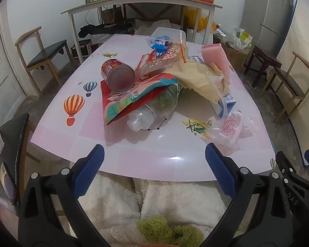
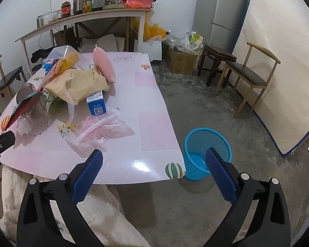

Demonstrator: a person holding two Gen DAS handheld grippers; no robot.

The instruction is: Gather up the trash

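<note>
No label reads clearly. The trash heap — a ribbed tin can (image 1: 118,76), clear plastic bottle (image 1: 152,111), crumpled brown paper (image 1: 197,78), blue carton (image 2: 96,104) — sits mid-desk (image 1: 134,156). Both the left gripper (image 1: 154,162) and right gripper (image 2: 154,164) hold their fingers wide, empty. A blue mesh basket (image 2: 204,142) stands on the floor.

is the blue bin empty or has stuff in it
Empty, as far as shows: the bin stands on the floor beside the table with its bare blue bottom visible.
</note>
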